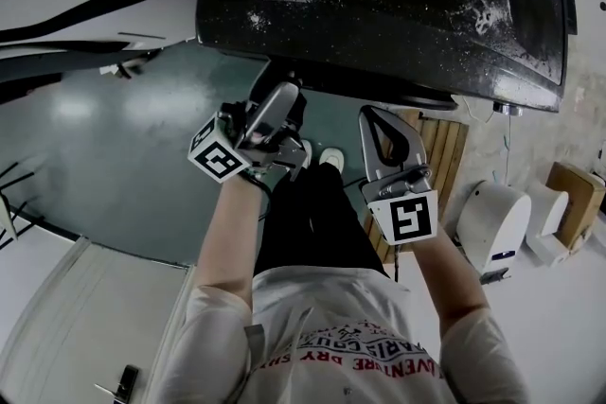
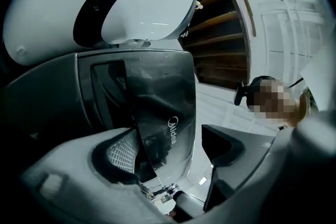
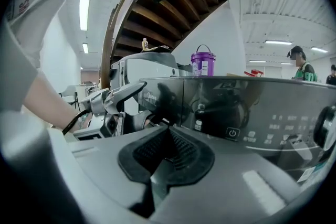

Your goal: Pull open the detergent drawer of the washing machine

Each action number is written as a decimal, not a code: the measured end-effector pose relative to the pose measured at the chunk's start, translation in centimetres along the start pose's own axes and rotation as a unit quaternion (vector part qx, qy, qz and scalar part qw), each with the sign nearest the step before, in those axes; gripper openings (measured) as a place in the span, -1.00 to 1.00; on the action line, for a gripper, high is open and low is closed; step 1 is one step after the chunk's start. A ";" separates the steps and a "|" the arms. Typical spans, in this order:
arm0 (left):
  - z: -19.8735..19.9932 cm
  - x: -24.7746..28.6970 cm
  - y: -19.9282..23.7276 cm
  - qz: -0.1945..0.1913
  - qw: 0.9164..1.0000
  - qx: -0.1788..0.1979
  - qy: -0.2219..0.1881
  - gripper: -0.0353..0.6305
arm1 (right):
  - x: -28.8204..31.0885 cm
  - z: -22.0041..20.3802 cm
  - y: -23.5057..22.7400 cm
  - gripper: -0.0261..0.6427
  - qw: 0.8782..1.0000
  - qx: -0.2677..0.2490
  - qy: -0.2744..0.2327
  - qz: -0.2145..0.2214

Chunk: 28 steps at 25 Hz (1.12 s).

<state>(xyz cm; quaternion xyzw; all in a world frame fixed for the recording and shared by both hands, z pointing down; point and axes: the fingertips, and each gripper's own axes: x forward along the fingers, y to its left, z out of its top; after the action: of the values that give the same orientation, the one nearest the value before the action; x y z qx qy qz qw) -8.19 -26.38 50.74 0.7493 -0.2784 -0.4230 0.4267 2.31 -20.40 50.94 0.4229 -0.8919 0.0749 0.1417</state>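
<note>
While we crouch before the washing machine [image 1: 379, 5], our left gripper [image 1: 276, 120] stands at the left end of its front. Its jaws are spread about as wide as they go. The detergent drawer [image 2: 163, 97], a glossy dark panel with the maker's logo, lies between them. In the left gripper view the ribbed left pad [image 2: 122, 152] sits just beside the panel's edge and the right pad is well apart from it, so nothing is pinched.

From the head view, a dark piece juts out beneath the machine's top edge just above this gripper. We take it for the drawer standing partly out, though we cannot be sure how far it has travelled.

We judge the work to be at the handle, at the point of grip or release. If the drawer is not fully out, the next move calls for closing the jaws on the panel's lip and drawing level and straight toward us. A skewed pull could bind the drawer in its slot.

To the right, the control panel [image 3: 273, 123] with its power button [image 3: 232, 132] fills the right gripper view, and a purple bucket [image 3: 203, 63] stands on top of the machine. Our right gripper [image 1: 374, 120] hangs in front of the machine, touching nothing. Its jaws are together and nothing is between them.
</note>
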 end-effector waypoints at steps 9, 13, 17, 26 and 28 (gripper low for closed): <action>0.3 -0.1 1.0 0.013 0.997 -0.037 -0.067 -0.15 | 0.3 -1.9 0.4 -0.92 1.000 0.000 0.015 0.001; 0.4 0.0 1.0 0.009 0.995 -0.046 -0.083 -0.17 | 0.5 -2.5 0.9 -0.92 1.000 0.001 0.021 0.001; 0.4 -0.2 1.0 0.010 0.995 -0.057 -0.083 -0.19 | 0.3 -2.7 1.0 -0.92 1.000 0.001 0.026 -0.005; 0.3 -0.8 0.8 0.009 0.994 -0.070 -0.089 -0.22 | -0.3 -0.3 -1.8 -0.92 0.998 -0.023 -0.016 -0.051; 0.0 -1.5 0.2 0.008 0.994 -0.061 -0.090 -0.25 | -0.5 0.1 -2.2 -0.92 0.998 -0.029 -0.022 -0.056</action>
<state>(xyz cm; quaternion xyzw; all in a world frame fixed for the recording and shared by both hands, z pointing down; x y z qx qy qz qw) -8.98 -25.31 51.51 0.6788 -0.2955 -0.5011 0.4480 4.27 -21.43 50.72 0.4692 -0.8717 0.0319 0.1376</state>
